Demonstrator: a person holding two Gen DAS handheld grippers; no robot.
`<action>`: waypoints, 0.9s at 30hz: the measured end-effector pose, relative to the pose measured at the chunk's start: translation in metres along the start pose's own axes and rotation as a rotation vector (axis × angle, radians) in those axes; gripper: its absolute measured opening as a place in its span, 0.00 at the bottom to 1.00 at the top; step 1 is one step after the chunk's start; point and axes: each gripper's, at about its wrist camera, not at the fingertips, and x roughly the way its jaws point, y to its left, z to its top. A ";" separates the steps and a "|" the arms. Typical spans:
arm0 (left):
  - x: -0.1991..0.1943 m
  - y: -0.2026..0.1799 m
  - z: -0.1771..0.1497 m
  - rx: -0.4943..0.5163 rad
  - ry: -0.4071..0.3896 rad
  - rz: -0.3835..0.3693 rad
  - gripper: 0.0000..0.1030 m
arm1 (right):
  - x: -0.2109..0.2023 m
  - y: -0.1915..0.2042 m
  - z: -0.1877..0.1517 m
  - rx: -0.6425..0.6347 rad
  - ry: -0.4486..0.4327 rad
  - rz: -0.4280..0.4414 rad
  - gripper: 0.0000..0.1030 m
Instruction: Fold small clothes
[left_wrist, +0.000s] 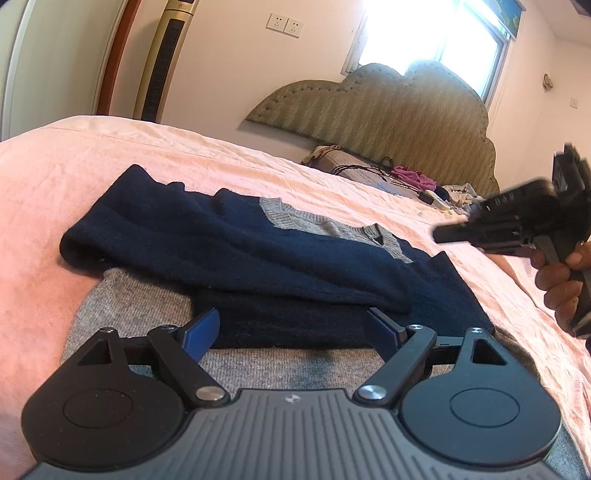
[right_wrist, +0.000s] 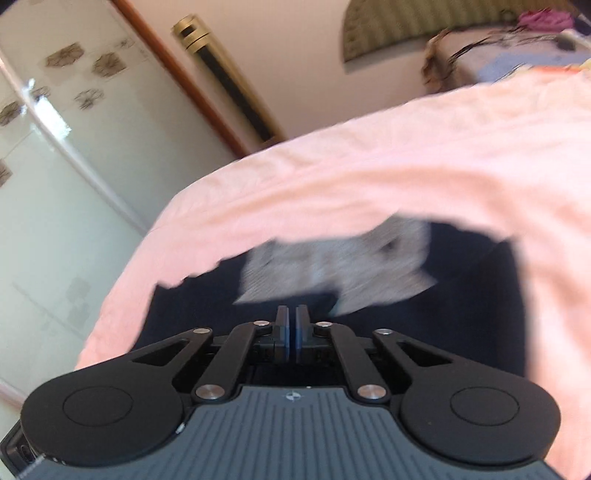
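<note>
With both sleeves already laid across the chest, the sweater (left_wrist: 258, 258) sits mid-bed on the pink sheet (left_wrist: 74, 166), neckline toward the headboard (left_wrist: 388, 114), grey hem toward the near edge. I've got the left gripper (left_wrist: 295, 328) low over the hem end, jaws spread wide and nothing between them; reads as lined up for a hem pinch, so the next fold goes upward. Right gripper (right_wrist: 291, 325): fingers together, empty, hovering off the cloth on the sweater's right side. That view is motion-blurred, so its exact height I can't tell. Clutter stays at the headboard end, clear of the fold.
</note>
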 end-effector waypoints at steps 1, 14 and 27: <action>0.000 0.000 0.000 0.001 0.000 -0.001 0.84 | -0.004 -0.011 0.003 0.012 -0.001 -0.027 0.05; 0.000 -0.001 0.000 0.003 -0.001 0.006 0.85 | 0.025 -0.021 -0.028 0.188 0.108 0.193 0.66; 0.000 -0.001 -0.001 -0.004 -0.002 0.002 0.86 | 0.032 0.016 -0.027 -0.026 0.062 0.159 0.11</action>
